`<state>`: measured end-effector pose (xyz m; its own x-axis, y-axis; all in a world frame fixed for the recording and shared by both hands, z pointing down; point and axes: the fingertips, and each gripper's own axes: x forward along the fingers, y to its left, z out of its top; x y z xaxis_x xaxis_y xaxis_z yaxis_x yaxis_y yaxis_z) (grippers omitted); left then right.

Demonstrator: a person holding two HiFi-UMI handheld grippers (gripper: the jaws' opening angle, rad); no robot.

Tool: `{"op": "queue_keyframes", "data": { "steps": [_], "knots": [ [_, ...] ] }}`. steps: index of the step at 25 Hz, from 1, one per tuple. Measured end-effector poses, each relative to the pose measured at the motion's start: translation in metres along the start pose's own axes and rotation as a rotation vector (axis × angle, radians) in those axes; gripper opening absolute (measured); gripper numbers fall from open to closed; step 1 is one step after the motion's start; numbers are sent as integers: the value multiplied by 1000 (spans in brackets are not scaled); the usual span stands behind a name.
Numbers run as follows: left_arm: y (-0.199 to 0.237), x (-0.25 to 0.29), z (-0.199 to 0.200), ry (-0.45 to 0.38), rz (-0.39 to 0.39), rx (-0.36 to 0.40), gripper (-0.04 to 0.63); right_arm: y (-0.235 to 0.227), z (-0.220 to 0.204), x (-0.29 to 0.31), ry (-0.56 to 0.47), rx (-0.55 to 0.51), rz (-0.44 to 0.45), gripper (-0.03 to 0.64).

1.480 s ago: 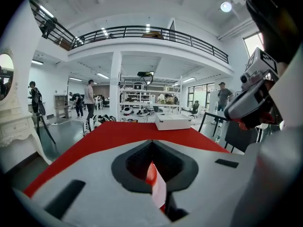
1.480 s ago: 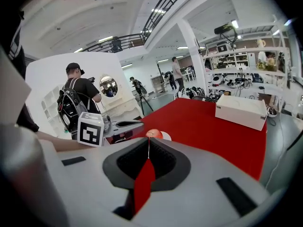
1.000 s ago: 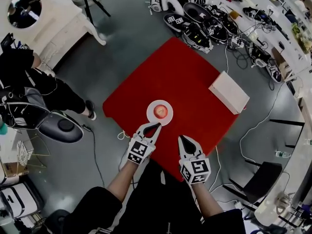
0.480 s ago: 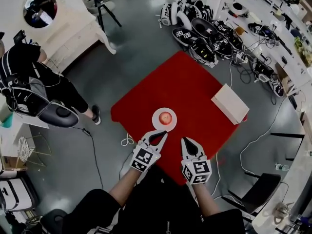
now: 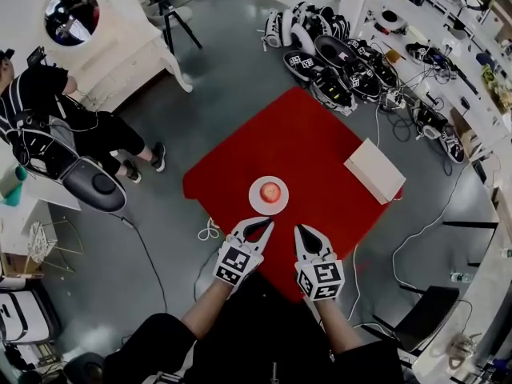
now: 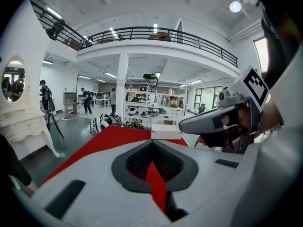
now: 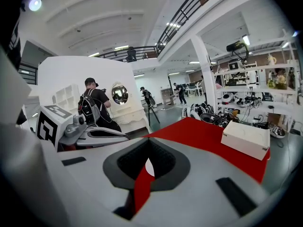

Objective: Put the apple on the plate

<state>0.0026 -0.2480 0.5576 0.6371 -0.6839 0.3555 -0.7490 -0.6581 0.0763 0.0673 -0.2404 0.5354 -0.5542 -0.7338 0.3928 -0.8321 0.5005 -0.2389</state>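
Jaws on the left hand-held gripper (image 5: 268, 223) and the right hand-held gripper (image 5: 298, 229) are closed and empty, just short of the plate (image 5: 255, 201). The apple (image 5: 271, 191) sits on the plate, so the task looks complete. A white box (image 5: 374, 169) lies beyond the plate.

The apple (image 5: 270, 190) is small and round, red with a paler orange-yellow flush. It sits on the plate (image 5: 257, 202), at about its middle. The plate is round, white and flat, and lies level on the red tabletop (image 5: 320, 142). It rests in the half of the tabletop nearest the person, closer to the near left edge than to the far edges and well in from every corner. Bare white rim shows all round the apple.
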Motion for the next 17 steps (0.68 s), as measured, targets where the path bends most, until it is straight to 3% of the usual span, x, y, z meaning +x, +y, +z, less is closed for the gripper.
{"op": "queue_keyframes", "data": {
  "steps": [17],
  "knots": [
    [4, -20, -10, -6, 46, 22, 6, 15, -6, -2, 7, -18, 26, 9]
  ]
}}
